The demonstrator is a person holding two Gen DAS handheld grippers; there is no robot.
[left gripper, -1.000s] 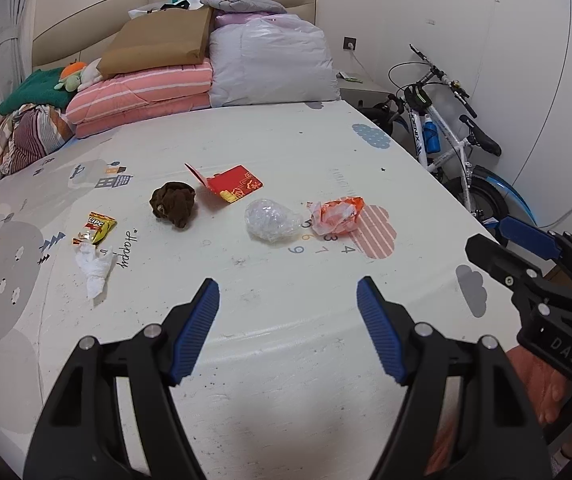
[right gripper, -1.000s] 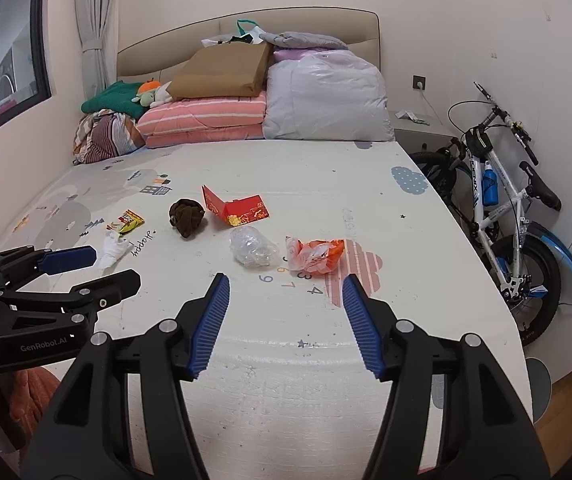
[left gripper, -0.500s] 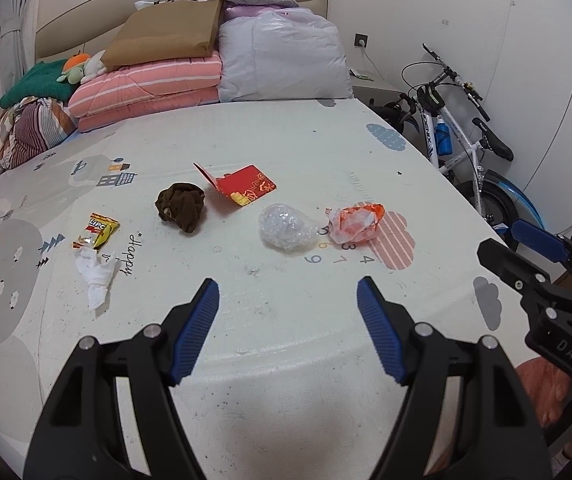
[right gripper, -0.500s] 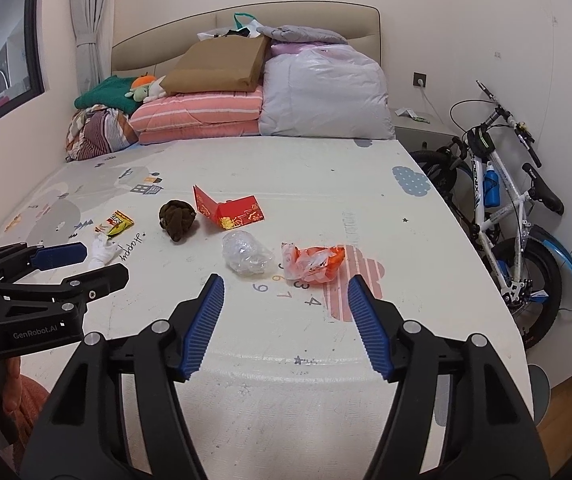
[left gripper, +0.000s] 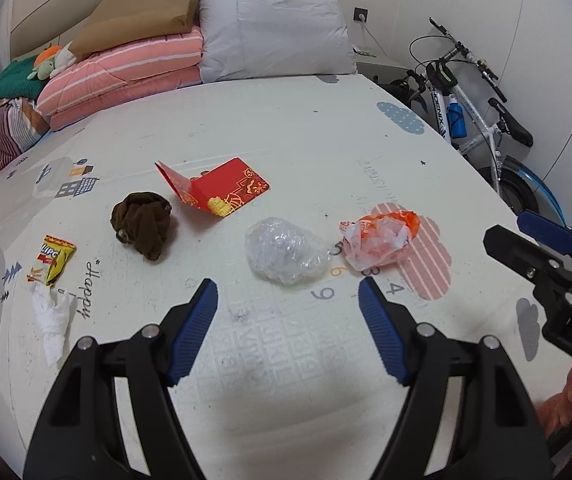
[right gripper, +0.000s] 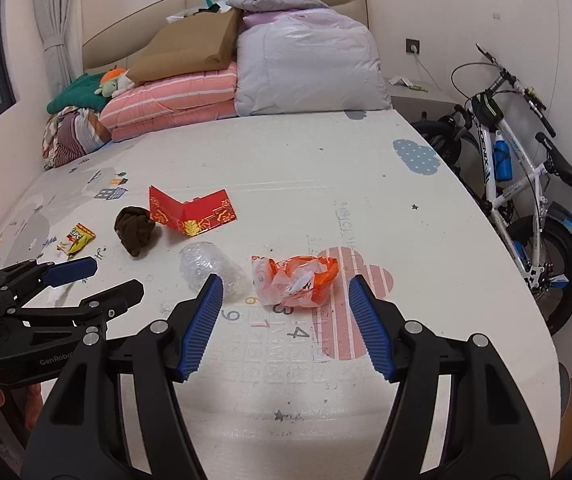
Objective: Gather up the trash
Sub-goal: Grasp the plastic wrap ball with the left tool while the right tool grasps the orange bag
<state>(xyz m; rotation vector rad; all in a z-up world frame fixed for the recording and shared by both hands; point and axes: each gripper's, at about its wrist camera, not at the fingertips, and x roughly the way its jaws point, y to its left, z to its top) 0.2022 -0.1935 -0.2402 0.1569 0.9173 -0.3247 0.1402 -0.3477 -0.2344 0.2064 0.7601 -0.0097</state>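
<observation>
Trash lies on a printed white mat covering a bed. In the left wrist view my left gripper stands open just short of a clear crumpled plastic ball, touching nothing. An orange-white plastic bag, a red envelope, a brown cloth wad, a yellow snack wrapper and a white tissue lie around it. In the right wrist view my right gripper is open and empty, its fingers framing the orange-white bag from the near side. The clear ball sits left of it.
Folded quilts and pillows are stacked at the head of the bed. A white bicycle leans beyond the bed's right edge. My left gripper shows at the left of the right wrist view, a hand behind it.
Both grippers have come forward and down toward the trash, which now looks larger and closer. The right gripper's jaws stand slightly wider than a second ago.
</observation>
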